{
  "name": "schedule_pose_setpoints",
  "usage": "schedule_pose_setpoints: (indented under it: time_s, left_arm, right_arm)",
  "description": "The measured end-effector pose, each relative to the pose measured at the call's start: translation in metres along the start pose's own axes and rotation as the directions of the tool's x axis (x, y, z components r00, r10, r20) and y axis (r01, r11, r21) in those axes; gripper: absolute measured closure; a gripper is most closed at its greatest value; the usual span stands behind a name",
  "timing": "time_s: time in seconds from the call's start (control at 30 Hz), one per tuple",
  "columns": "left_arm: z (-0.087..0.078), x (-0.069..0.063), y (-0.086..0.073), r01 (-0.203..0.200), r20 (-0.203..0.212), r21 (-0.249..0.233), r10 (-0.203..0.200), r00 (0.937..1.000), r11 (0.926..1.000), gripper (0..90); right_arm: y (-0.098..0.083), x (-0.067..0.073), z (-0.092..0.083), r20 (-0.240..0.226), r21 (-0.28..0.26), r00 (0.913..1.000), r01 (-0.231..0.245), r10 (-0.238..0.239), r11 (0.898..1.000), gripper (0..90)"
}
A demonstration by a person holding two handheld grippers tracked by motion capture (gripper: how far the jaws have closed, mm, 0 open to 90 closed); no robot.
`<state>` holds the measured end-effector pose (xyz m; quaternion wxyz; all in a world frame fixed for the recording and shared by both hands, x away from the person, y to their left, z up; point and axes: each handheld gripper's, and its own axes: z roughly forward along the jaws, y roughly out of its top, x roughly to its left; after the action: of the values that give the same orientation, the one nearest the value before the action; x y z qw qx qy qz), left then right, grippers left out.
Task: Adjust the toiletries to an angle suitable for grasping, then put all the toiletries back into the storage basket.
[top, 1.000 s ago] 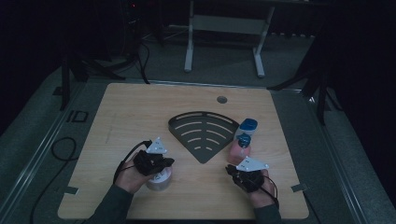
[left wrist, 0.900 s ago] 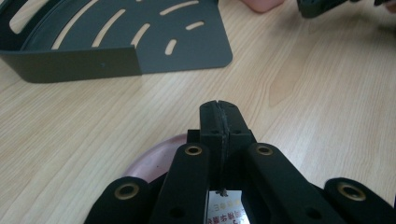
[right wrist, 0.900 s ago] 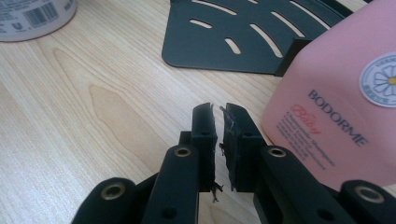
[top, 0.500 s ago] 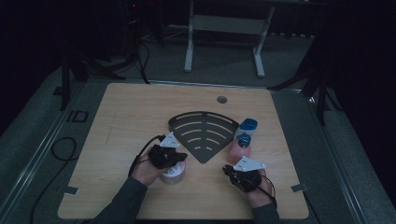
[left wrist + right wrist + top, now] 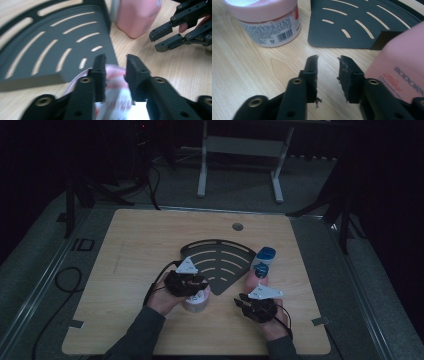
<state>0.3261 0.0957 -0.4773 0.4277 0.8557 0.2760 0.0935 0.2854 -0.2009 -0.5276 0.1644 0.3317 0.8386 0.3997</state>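
From above, we see our left gripper (image 5: 192, 287) sitting over a pink-lidded jar (image 5: 196, 301) at the near tip of the dark slotted fan-shaped rack (image 5: 220, 262). Our right gripper (image 5: 250, 301) rests on the wooden table (image 5: 140, 245) just short of a pink bottle with a blue cap (image 5: 259, 275), and a second blue-capped container (image 5: 265, 255) stands beyond that.

Along our left gripper's (image 5: 115, 63) jaws, we find them parted, having just been opening, with the jar (image 5: 115, 100) blurred beneath and between them; the pads do not press on it. Ahead and to the left lies the rack (image 5: 50, 50), ahead to the right the pink bottle (image 5: 137, 17), and farther right the other gripper (image 5: 167, 37).

Along our right gripper's (image 5: 327, 62) jaws, we see them apart, having just been opening, with bare table (image 5: 242, 70) between them. The pink bottle (image 5: 397, 62) stands just beside the right jaw, the jar (image 5: 267, 22) ahead to the left, the rack (image 5: 357, 25) straight ahead.
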Motion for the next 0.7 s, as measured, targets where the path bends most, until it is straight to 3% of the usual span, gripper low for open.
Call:
schedule_pose_setpoints:
  time_s: [0.13,0.2,0.3,0.5,0.7]
  left_arm:
    - [-0.024,0.012,-0.013,0.050,-0.027,-0.033,-0.051,0.9983,0.9982,58.8]
    - [-0.029,0.015,-0.017,0.062,-0.033,-0.040,-0.064,0.9974,0.9972,55.6]
    - [-0.042,0.022,-0.035,0.092,-0.059,-0.039,-0.094,0.9938,0.9950,52.6]
    - [-0.047,0.023,-0.048,0.085,-0.079,-0.019,-0.086,0.9931,0.9962,43.9]
    - [-0.049,0.021,-0.049,0.049,-0.018,-0.032,-0.050,0.9986,0.9983,39.3]
  right_arm:
    - [0.005,0.002,0.003,-0.027,-0.001,0.9996,0.008,-0.008,1.000,64.5]
    - [0.007,0.004,0.005,-0.046,-0.001,0.9989,0.012,-0.012,1.000,61.3]
    - [0.009,0.007,0.007,-0.047,0.002,0.9987,0.021,-0.021,1.000,57.6]
    - [0.012,0.010,0.009,-0.087,0.002,0.9956,0.036,-0.036,0.999,49.1]
    - [0.017,0.014,0.013,-0.123,0.005,0.9909,0.056,-0.055,0.998,40.0]
